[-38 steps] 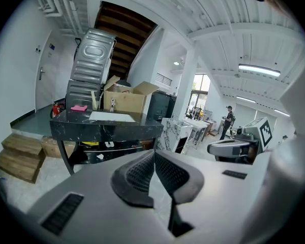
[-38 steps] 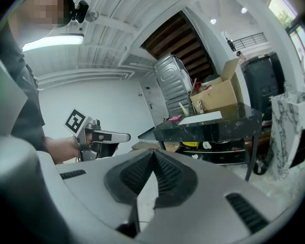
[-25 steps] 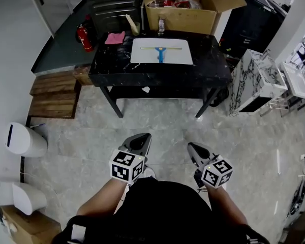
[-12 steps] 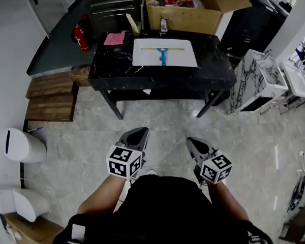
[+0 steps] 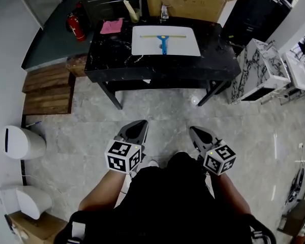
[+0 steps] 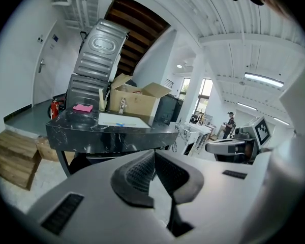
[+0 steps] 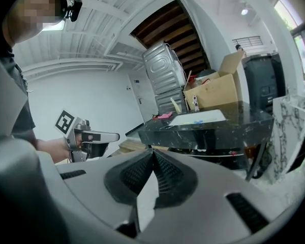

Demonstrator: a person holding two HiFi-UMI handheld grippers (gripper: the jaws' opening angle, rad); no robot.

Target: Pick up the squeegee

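Far off at 1 o'clock from closed, empty left gripper [image 5: 136, 124], 11 from closed, empty right gripper [image 5: 195, 130]: squeegee [image 5: 163, 40], long axis 9-to-3, about equally near.

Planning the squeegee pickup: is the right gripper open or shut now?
Shut: the right gripper has its jaw tips touching, nothing between them.

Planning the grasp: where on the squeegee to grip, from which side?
Probably the blue handle, from the table's near side, jaws across it. The squeegee lies flat on the white board, handle pointing to that side, blade crosswise at the far end.
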